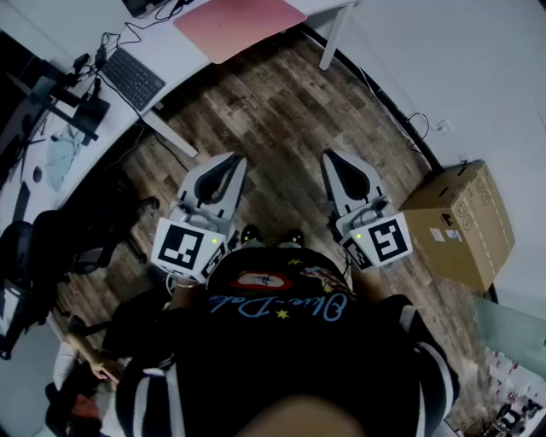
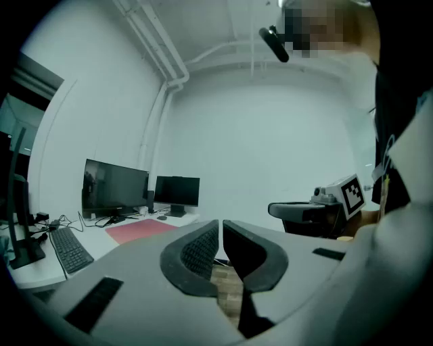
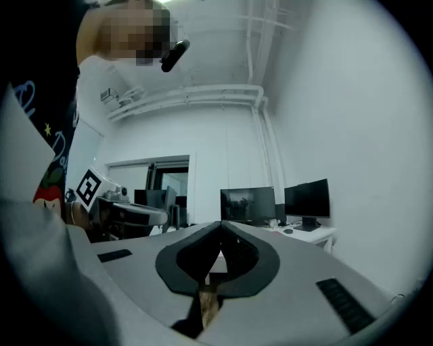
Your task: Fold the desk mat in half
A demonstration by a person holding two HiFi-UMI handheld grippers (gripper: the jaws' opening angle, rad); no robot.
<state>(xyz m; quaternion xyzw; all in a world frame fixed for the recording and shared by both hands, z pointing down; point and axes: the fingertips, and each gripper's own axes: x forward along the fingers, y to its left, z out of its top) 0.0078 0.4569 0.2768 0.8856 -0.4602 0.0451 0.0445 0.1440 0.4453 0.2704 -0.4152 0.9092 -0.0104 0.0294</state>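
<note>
Well short of the tabletop (image 1: 183, 53), the left hand-held gripper (image 1: 227, 162) and right hand-held gripper (image 1: 334, 160) are closed and empty. Folding looks unstarted; next, approach the desk mat (image 1: 239, 26).

The desk mat (image 1: 240, 24) is pink and rectangular, lying flat and unfolded on the white desk (image 1: 183, 58), reaching its near edge

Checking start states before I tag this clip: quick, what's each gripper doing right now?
Left gripper: closed, nothing in it.
Right gripper: closed, nothing in it.
</note>
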